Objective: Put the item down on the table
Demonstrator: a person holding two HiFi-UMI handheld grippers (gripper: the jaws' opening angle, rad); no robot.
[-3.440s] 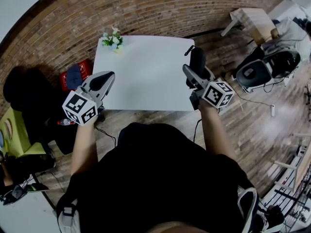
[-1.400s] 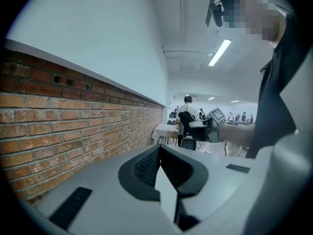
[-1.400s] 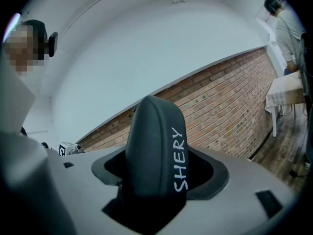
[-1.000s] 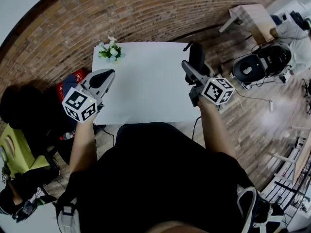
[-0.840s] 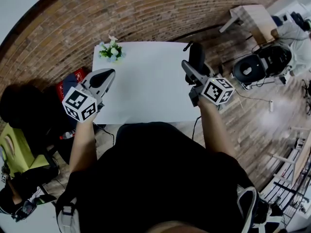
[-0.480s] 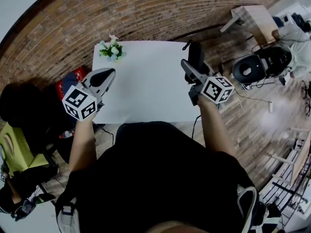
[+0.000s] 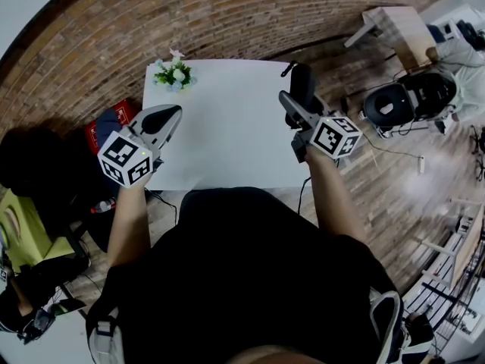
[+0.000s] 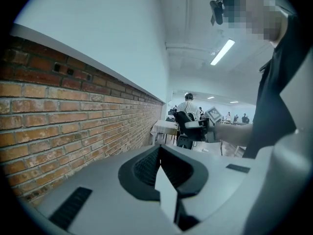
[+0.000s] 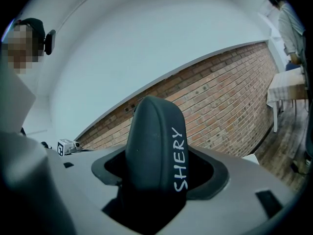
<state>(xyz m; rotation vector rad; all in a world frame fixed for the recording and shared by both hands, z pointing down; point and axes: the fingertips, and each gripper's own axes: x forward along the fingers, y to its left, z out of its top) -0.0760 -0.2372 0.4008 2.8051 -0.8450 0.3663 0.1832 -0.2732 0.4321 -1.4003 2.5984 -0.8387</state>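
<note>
A red-brown brick wall (image 7: 227, 14) curves across the 12 o'clock side of your head view. Below it stands the white rectangular worktop (image 7: 227, 127), straight ahead of you. On the wooden floor at 3 o'clock, well apart from the worktop, sits a black office chair (image 7: 398, 105).

Your left gripper (image 7: 167, 117) hangs over the worktop's 9 o'clock edge. In the left gripper view its jaws stand together.

Your right gripper (image 7: 292, 106) is over the worktop's 3 o'clock edge, toward the far right corner. Its jaws are clamped on the black oblong hard case with white lettering (image 9: 155, 146). In the right gripper view the case stands upright between the pads, rounded end up, with the brick wall behind it. In the head view the case juts past the gripper toward 12 o'clock, over the worktop's edge. Whether it touches the surface cannot be made out.

A small bunch of white and green flowers (image 7: 173, 73) sits in the worktop's 11 o'clock corner, well apart from both grippers.
</note>
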